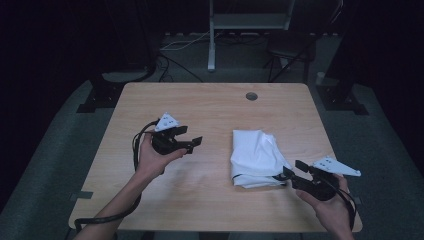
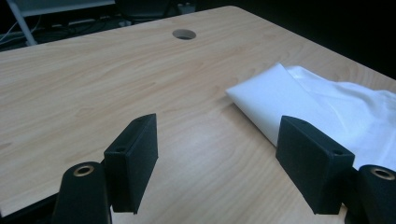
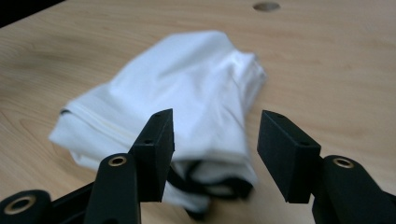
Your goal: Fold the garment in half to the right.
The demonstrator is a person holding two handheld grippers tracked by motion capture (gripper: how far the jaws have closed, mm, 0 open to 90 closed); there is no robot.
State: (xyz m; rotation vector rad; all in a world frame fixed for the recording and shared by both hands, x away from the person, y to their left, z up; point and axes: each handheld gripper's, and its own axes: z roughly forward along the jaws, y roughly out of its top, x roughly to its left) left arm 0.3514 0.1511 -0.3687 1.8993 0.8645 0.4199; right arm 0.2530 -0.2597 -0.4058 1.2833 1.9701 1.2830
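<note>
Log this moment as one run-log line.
cloth: folded white cloth on table | left claw: open, empty | right claw: open at cloth's near corner

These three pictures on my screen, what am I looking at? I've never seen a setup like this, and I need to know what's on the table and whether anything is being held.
A person stands at a wooden table and holds a hand tool with two black jaws in each hand. The wide picture comes from a camera above the table. The other two come from small cameras riding on each tool, looking along its jaws.

In the overhead view the left gripper is over bare wood, jaws apart, nothing between them. The right gripper sits at the near edge of a folded white cloth with a dark trim. Its jaws stand apart with the cloth's edge before them, not pinched. So nothing is held. A round hole sits near the table's far edge.
</note>
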